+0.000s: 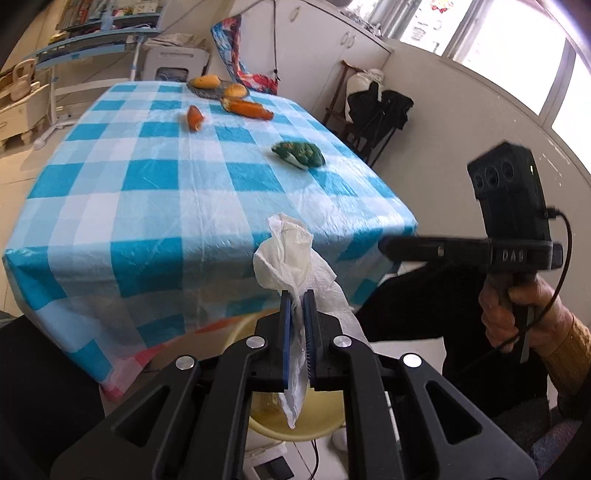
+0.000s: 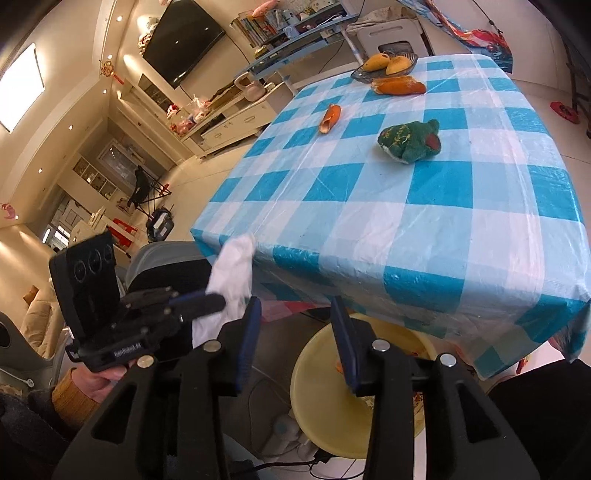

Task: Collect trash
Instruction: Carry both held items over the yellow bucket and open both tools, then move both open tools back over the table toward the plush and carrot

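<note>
now the tissue (image 1: 295, 266) sits pinched between left fingers (image 1: 285, 332) — upright.

A home living room: wall television (image 2: 183, 40), bookshelf (image 2: 291, 23), checked-cloth dining table (image 2: 424, 206).

Green plush toy (image 2: 410, 142) on blue checked surface (image 2: 388, 206); bread rolls in dark dish (image 2: 384, 68) at far end; big TV (image 2: 181, 37) on wall

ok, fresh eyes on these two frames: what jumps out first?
The crumpled white tissue pinched in the left tongs, held off the near edge of the blue-and-white checked tablecloth, above a pale yellow plastic basin. Next, the green plush toy lying mid-table. The right tongs are open and empty.
</note>
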Demonstrator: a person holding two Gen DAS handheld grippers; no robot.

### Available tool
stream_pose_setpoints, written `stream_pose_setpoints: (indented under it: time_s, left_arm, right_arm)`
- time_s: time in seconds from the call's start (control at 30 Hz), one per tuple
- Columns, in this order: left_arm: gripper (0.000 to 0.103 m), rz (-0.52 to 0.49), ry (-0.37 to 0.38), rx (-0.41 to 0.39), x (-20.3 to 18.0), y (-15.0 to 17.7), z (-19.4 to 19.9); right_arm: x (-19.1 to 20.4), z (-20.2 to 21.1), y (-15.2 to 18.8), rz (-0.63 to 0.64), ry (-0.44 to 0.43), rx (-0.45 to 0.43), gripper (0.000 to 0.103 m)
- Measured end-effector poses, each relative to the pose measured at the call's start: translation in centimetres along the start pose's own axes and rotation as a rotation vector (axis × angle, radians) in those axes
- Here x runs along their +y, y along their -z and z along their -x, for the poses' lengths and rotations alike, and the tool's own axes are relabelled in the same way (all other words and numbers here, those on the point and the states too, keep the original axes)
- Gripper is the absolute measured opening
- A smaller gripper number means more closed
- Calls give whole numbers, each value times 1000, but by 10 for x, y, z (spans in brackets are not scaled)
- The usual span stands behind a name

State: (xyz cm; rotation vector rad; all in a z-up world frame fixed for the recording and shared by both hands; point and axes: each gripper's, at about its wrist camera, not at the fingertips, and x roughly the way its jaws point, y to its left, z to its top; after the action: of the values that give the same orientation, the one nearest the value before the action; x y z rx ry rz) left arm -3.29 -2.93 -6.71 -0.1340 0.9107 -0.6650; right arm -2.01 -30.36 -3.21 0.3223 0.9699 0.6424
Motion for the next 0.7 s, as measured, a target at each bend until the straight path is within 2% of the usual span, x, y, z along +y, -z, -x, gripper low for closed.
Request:
stream_pose_setpoints:
  time_s: [0.07, 0.13, 0.2, 0.23, 0.33, 0.43, 0.7]
  left_arm:
    - [10, -17, 22, 62, -5, 6, -7]
    - [19, -36, 20, 71, -11, 9, -7]
    - [42, -32, 19, 42, -12, 8, 0]
    - [47, -24, 10, 26, -10, 6, 3]
    - [50, 19, -6, -25, -2, 3, 14]
    - [54, 45, -52, -63, 5, -1, 22]
    - [66, 17, -171, -125, 5, -9, 32]
  right_arm:
    - [-3, 3, -1, -18, -4, -22, 40]
    - [-6, 6, -2, -30, -2, -42, 40]
    - [-8, 7, -4, -36, 2, -61, 41]
    - [-7, 8, -4, -39, 6, -70, 42]
    - [-9, 11, -4, -49, 17, -95, 47]
    - [-10, 11, -5, -54, 23, -109, 47]
    - [-6, 7, -5, -32, 59, -109, 48]
